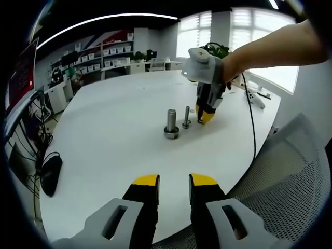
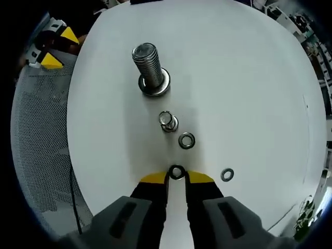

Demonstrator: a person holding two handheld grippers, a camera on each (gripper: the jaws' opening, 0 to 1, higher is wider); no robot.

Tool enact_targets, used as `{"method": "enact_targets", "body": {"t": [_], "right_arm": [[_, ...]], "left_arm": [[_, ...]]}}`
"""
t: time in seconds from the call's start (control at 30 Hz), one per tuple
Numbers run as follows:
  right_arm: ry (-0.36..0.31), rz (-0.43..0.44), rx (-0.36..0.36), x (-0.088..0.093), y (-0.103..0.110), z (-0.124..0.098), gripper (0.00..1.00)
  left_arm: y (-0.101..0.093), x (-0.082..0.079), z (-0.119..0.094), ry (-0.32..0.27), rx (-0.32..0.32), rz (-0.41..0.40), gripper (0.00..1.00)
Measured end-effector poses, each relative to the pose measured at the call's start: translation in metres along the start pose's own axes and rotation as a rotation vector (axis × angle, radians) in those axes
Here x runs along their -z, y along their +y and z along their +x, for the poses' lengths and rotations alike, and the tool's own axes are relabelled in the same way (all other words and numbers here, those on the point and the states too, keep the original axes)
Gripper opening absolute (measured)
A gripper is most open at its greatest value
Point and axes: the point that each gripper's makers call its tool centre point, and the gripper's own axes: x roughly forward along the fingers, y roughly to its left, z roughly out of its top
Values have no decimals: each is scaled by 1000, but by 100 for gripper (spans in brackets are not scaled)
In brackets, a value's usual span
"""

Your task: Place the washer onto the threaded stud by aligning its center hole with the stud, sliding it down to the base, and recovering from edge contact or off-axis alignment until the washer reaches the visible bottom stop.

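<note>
In the right gripper view the white table (image 2: pixel 249 78) is seen from above. A washer (image 2: pixel 177 172) is held upright at the tips of the right gripper (image 2: pixel 177 178); the jaws are closed down to a narrow slit, with the yellow tips pinching the washer's lower edge. Just beyond the tips and slightly to the right, a second washer (image 2: pixel 187 140) lies flat on the table. A third washer (image 2: pixel 226 174) lies flat further to the right, level with the tips. Straight ahead of the jaws the thin threaded stud (image 2: pixel 167 120) is seen end-on, apart from the held washer. Beyond it and slightly to the left stands the thick bolt (image 2: pixel 148 67) on its round base. At the upper left edge the left gripper's yellow tips (image 2: pixel 56 49) can be made out beside a mesh chair (image 2: pixel 39 145).

In the left gripper view the same two uprights are seen from the side: the thick bolt (image 1: pixel 171 123) nearer the jaws and the thin stud (image 1: pixel 186 118) just right of it, both well ahead. The right gripper (image 1: pixel 204 117) is seen tip-down just beyond and right of the stud, with a person's arm (image 1: pixel 275 49) behind it; the washers cannot be made out here. The left gripper (image 1: pixel 174 181) is parted by a moderate gap and nothing is held between its jaws. Shelves (image 1: pixel 111 54) and windows (image 1: pixel 249 36) are seen beyond the table.
</note>
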Motion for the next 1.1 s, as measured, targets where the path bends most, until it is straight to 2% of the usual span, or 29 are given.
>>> {"method": "enact_targets", "body": {"t": [0.1, 0.13, 0.17, 0.23, 0.27, 0.37, 0.43, 0.53, 0.63, 0.83, 1.0, 1.1], "right_arm": [[-47, 54, 41, -1, 0, 0, 15], [-64, 65, 48, 0, 1, -1, 10], [-103, 85, 108, -3, -6, -1, 7], [-129, 55, 116, -2, -2, 1, 4], [-123, 71, 123, 0, -2, 2, 4], [-144, 137, 109, -1, -2, 1, 5], [-136, 172, 113, 0, -6, 0, 11], [-164, 163, 54, -9, 5, -3, 12], [-186, 136, 35, -20, 14, -3, 17], [-190, 94, 3, -35, 25, -2, 19], [-151, 61, 3, -35, 25, 2, 19], [-152, 69, -5, -36, 25, 3, 18]], "left_arm": [[-1, 0, 0, 0, 3, 3, 20], [-1, 0, 0, -2, 4, 3, 20], [-1, -1, 0, -3, 4, 4, 20], [-1, -1, 0, -6, 6, 5, 20], [-1, -1, 0, -7, 7, 5, 20], [-2, -1, 0, -9, 8, 6, 20], [-2, -2, 0, -11, 9, 7, 20], [-1, -3, -1, -18, 5, 3, 21], [-1, -4, -1, -22, 4, 4, 21], [-2, -4, -1, -26, 8, 6, 21], [-2, -5, -1, -29, 9, 5, 21], [-2, -5, -1, -30, 10, 6, 21]]}}
